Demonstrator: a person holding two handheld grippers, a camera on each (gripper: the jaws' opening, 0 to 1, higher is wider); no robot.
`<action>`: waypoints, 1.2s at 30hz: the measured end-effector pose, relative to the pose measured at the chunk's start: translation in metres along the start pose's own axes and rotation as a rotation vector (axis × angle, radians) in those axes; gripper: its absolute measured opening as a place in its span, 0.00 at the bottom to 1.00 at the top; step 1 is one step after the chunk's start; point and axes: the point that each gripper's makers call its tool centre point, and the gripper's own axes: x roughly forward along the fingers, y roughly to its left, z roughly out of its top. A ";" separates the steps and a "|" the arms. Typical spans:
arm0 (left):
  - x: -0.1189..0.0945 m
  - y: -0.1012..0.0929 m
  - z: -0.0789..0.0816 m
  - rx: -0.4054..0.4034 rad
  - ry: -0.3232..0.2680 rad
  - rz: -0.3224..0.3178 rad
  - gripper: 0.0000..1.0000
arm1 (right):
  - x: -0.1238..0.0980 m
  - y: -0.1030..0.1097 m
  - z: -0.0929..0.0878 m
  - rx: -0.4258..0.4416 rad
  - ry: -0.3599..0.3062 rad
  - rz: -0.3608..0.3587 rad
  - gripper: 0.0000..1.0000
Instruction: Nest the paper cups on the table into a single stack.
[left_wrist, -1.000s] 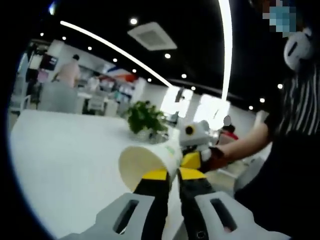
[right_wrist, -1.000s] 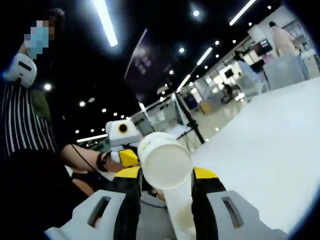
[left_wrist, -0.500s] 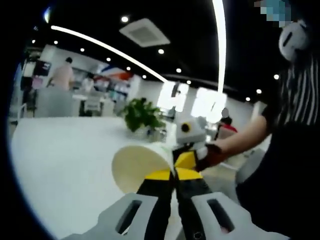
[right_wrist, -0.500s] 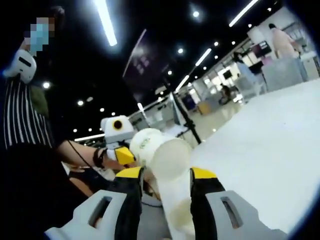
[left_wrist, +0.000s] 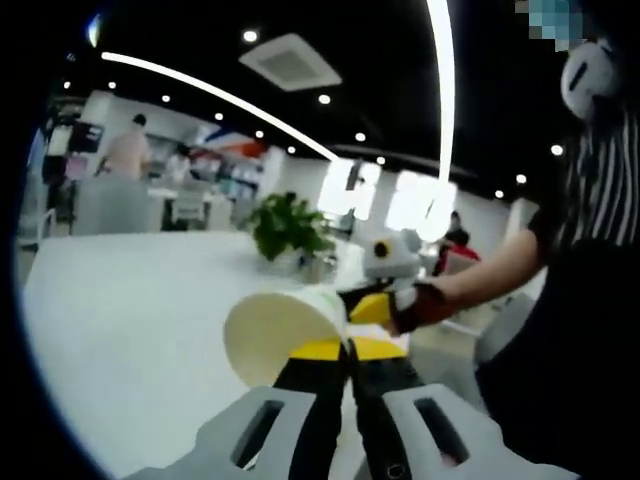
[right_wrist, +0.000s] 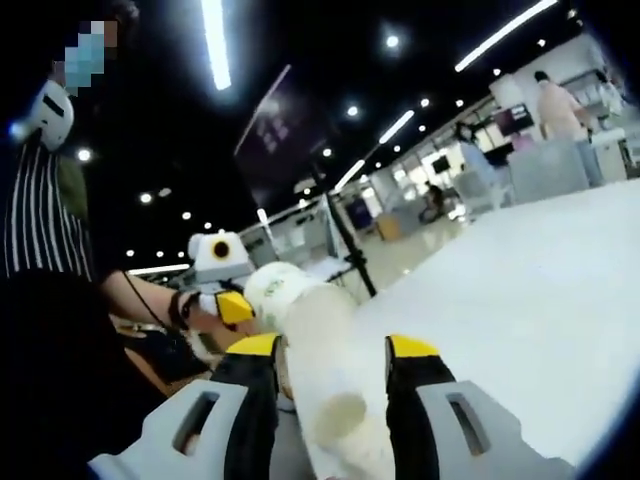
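In the left gripper view, the left gripper (left_wrist: 347, 352) has its two yellow-tipped jaws pressed nearly together, pinching the thin wall of a paper cup (left_wrist: 275, 333). The cup lies tilted, raised above the white table (left_wrist: 130, 310). Its round open mouth faces the camera and shows a pale cream inside. The right gripper (left_wrist: 378, 300) comes in from the right, close behind the cup — whether it touches the cup here cannot be told.

In the right gripper view, the right gripper (right_wrist: 333, 352) has its jaws apart with a stack of cups (right_wrist: 318, 385) lying between them; the jaws sit tight against the stack's sides, gripping it. The stack is smooth, white and tapered, with its round end pointing away toward the left gripper (right_wrist: 228, 300). A potted plant (left_wrist: 287, 230) with green leaves stands farther back on the matte table top.
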 end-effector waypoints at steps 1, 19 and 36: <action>0.000 0.000 0.000 -0.001 0.001 0.001 0.00 | -0.001 -0.001 0.001 0.001 -0.003 -0.004 0.42; -0.009 0.000 -0.013 0.009 0.046 0.032 0.00 | -0.023 -0.056 0.000 -0.072 0.075 -0.245 0.66; -0.018 0.005 -0.016 0.019 0.079 0.043 0.00 | -0.027 -0.068 -0.004 -0.126 0.102 -0.332 0.94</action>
